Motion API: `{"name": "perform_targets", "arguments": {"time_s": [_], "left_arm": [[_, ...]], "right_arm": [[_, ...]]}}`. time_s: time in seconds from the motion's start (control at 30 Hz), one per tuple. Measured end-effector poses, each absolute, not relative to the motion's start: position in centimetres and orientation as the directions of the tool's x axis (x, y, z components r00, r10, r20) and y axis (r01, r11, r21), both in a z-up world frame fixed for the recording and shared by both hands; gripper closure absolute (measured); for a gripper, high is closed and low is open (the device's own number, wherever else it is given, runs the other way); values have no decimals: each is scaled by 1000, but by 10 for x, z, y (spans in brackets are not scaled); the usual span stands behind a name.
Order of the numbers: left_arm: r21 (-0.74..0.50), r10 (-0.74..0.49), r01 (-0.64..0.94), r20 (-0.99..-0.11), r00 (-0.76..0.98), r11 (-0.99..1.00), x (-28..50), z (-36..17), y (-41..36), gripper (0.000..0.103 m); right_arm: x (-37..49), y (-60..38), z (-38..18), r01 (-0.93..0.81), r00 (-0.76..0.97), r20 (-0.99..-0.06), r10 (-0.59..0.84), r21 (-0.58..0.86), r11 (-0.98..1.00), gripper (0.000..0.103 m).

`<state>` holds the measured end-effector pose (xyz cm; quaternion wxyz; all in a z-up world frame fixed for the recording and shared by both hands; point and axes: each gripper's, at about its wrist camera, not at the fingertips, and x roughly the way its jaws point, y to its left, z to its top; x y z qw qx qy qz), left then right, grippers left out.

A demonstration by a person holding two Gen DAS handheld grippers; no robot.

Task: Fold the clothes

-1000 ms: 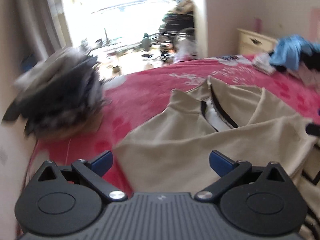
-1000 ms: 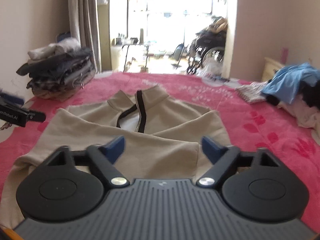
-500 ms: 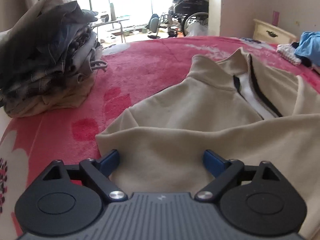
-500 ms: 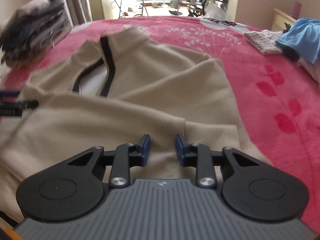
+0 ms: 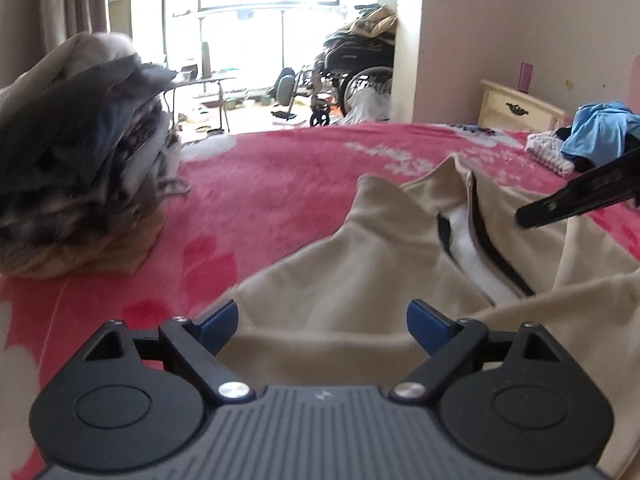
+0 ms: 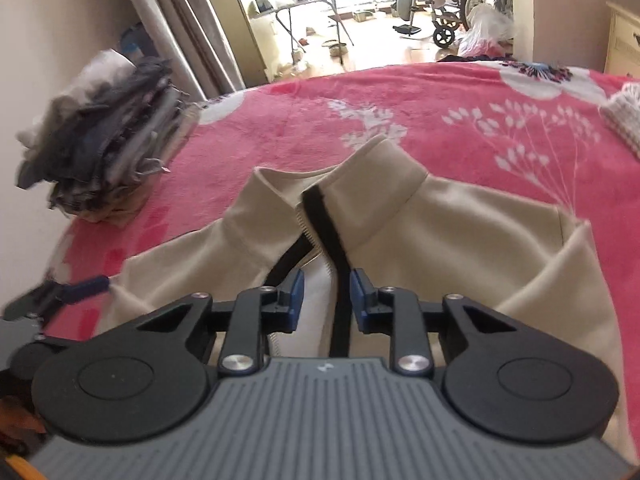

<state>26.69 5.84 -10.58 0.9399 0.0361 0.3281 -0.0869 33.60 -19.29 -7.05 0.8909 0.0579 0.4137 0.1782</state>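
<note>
On red bedspread (image 6: 460, 92), beige jacket (image 6: 460, 216) collar points away; L gripper (image 5: 322, 322) wide apart, R gripper (image 6: 327, 298) narrowly apart.

The jacket (image 6: 460, 216) is spread on the bed (image 6: 440, 92). A stack of folded clothes (image 5: 76, 168) is set on the bed to the jacket's left. A heap of loose clothes (image 5: 600, 136) is seen to its far right, before a nightstand (image 5: 516, 108).
</note>
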Motion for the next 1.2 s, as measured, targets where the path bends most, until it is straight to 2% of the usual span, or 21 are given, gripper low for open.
{"name": "perform_targets", "arguments": {"time_s": [0.17, 0.33, 0.37, 0.47, 0.57, 0.63, 0.7, 0.73, 0.77, 0.87, 0.97, 1.1, 1.2], "left_arm": [[-38, -190, 211, -609, 770, 977, 308, -101, 51, 11], [-161, -274, 225, -664, 696, 961, 373, -112, 49, 15], [-192, -287, 214, -677, 677, 958, 384, -115, 50, 24], [-324, -366, 187, -690, 624, 928, 411, -124, 56, 32], [-401, -409, 151, -702, 584, 904, 428, -135, 59, 44], [-432, -421, 130, -692, 587, 892, 431, -139, 61, 47], [-448, -430, 125, -683, 590, 885, 434, -141, 60, 65], [-453, -435, 126, -684, 586, 882, 435, -142, 57, 79], [-456, -438, 126, -685, 583, 881, 436, -142, 55, 81], [-407, -411, 162, -656, 634, 899, 426, -135, 45, 94], [-319, -418, 277, -581, 699, 907, 401, -118, 31, 96], [-120, -488, 500, -498, 717, 858, 359, -98, 2, 96], [98, -521, 643, -500, 692, 760, 325, -100, -26, 96]], "right_arm": [[363, -195, -70, -246, 637, -702, 320, 208, 947, 88], [398, -196, -84, -237, 628, -699, 342, 247, 940, 90], [404, -195, -88, -238, 618, -701, 355, 263, 935, 90], [415, -194, -98, -239, 588, -711, 385, 303, 923, 91], [423, -193, -106, -238, 557, -720, 413, 338, 911, 92], [428, -192, -112, -237, 536, -726, 432, 361, 902, 92], [433, -192, -117, -235, 515, -730, 450, 384, 893, 92], [436, -191, -120, -234, 505, -732, 458, 395, 888, 92], [437, -192, -122, -229, 501, -733, 460, 401, 887, 92], [440, -193, -128, -209, 493, -734, 467, 422, 882, 95], [442, -196, -130, -189, 488, -731, 477, 446, 875, 95], [446, -199, -131, -166, 479, -727, 492, 475, 864, 95], [448, -204, -131, -142, 478, -716, 509, 509, 849, 95]]}}
